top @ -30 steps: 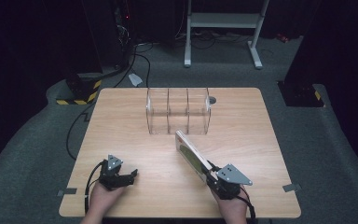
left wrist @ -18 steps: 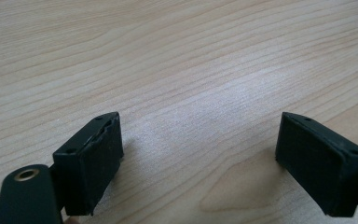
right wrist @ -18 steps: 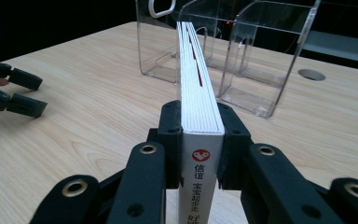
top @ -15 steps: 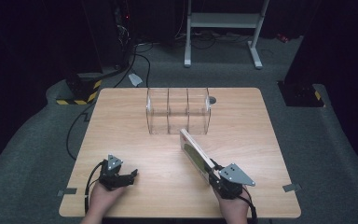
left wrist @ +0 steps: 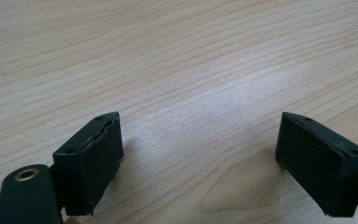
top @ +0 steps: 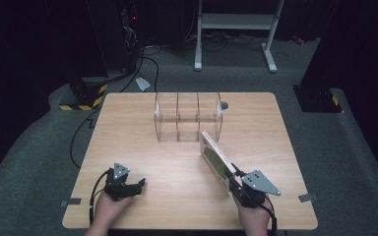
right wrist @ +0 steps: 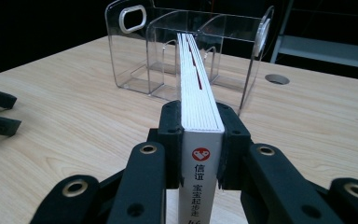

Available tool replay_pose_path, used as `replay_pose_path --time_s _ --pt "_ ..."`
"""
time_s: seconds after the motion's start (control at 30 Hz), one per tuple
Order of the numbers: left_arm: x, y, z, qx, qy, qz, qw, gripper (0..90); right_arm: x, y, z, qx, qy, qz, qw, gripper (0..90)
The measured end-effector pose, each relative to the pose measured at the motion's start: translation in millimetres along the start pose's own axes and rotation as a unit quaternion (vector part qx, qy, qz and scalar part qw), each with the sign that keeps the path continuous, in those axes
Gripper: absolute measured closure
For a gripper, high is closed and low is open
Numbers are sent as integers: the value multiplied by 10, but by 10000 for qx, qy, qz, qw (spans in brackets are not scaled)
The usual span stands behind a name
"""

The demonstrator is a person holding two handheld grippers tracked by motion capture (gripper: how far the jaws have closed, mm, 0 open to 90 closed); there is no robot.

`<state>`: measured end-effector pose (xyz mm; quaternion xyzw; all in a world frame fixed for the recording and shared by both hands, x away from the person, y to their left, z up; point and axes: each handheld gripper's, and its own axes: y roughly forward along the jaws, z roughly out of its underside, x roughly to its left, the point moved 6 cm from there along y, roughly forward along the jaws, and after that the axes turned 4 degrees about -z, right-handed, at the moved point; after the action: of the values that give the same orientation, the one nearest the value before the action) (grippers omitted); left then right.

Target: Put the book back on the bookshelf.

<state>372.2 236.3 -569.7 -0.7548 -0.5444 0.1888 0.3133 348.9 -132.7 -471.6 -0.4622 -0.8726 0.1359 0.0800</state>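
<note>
Two grippers, one load: right gripper (top: 230, 183) is clamped on the book (top: 215, 159) near its spine end, pages edge up (spine with printed characters faces the right gripper view). Book's long axis runs from the jaws up-left toward the clear organizer (top: 188, 118), far end just short of its right-hand compartment and lined up with it. Left gripper (top: 140, 184) rests on the table (top: 128, 128), jaws wide and empty, well apart from the book. Right hand is the nearer one.

Book (right wrist: 200, 135): white page edges, white spine with red emblem and dark characters, green cover. Organizer (top: 188, 117): clear. Surface (top: 142, 142): pale wood grain. Right hand-held gripper (right wrist: 199, 140): black.
</note>
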Motion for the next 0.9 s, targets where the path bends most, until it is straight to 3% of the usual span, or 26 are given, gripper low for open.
replay_pose_path --time_s 0.13,0.4,0.73,0.77,0.87,0.9 --pt "-2 -1 1 -6 -6 -6 10000 149 -30 -21 -38 -46 67 34 10000 756" --pt "-3 -1 1 -8 -15 -2 10000 151 -111 -4 -202 -124 -38 242 9996 757" --pt "-6 -4 2 -17 -3 3 10000 158 -252 341 -493 -108 -94 563 9983 756" --pt "-2 -6 3 -9 34 4 10000 158 -275 444 -526 -82 -86 621 9980 756" --pt "-3 -6 3 -17 25 -2 10000 158 -295 537 -543 -33 -85 645 9979 756" --pt "-3 -6 3 -18 27 -1 10000 158 -310 656 -557 -1 -66 681 9977 757"
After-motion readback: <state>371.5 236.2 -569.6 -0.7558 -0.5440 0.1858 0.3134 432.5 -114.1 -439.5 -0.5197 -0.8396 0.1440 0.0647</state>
